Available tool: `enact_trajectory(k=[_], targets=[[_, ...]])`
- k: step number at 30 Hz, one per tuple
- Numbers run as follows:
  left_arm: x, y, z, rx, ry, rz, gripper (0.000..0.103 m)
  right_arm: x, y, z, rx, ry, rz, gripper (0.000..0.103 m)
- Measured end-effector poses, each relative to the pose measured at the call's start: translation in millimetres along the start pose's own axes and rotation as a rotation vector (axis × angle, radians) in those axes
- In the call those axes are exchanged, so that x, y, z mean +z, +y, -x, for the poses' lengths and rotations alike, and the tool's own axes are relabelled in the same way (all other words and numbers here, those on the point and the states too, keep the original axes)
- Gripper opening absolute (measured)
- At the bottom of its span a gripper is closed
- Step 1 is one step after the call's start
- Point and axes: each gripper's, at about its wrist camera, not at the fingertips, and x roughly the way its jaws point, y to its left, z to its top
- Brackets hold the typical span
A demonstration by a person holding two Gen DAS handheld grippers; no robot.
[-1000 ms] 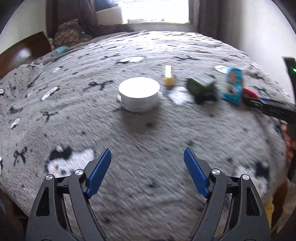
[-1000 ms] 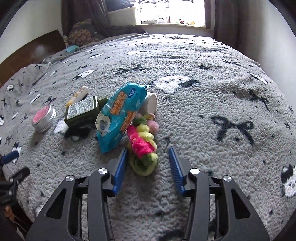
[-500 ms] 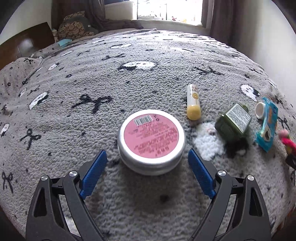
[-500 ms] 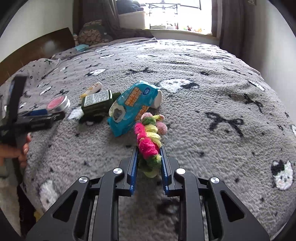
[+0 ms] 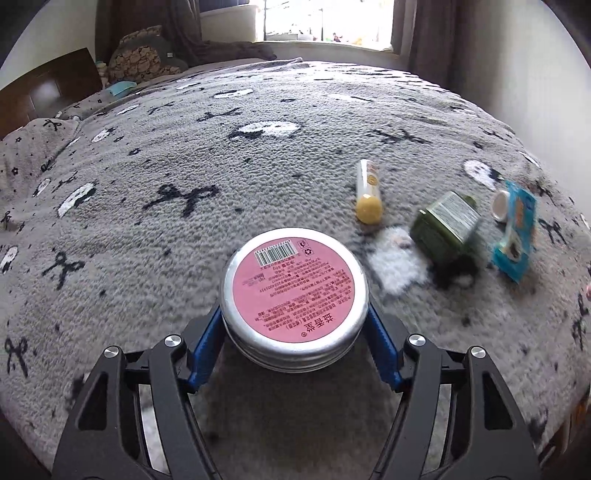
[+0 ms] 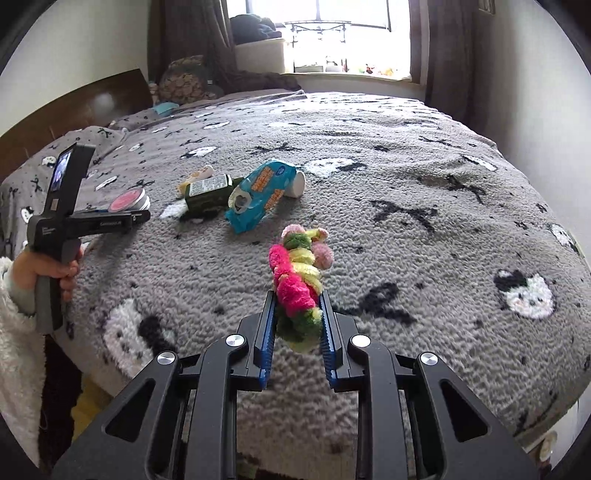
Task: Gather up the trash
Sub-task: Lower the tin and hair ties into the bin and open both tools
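Left wrist view: grey fleece bedspread, curtained window behind. Left gripper jaws just closed onto pink-labelled tin. Right gripper jaws pinching woolly scrunchie.

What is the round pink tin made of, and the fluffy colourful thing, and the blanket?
The round tin looks like shiny bare metal, with a silvery rim and a pink printed paper label on top. The fluffy thing seems to be soft yarn or chenille: fuzzy loops in pink, yellow and green. The blanket looks like thick nubbly fleece, grey with black bows.
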Motion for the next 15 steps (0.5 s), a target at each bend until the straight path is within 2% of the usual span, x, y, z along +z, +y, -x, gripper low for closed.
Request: enact_trajectory(k=[12, 15], targets=[[-80.8, -30.3, 111.8, -0.111, -0.123, -0.095, 0.066, -41.1, 18.8, 59.4, 0.058, -0.062, 0.011, 0.023], [-100.8, -37.0, 136.1, -0.108, -0.148, -0.111, 0.066, -50.6, 27.1, 74.3, 0.077, -0.077, 0.021, 0.023]])
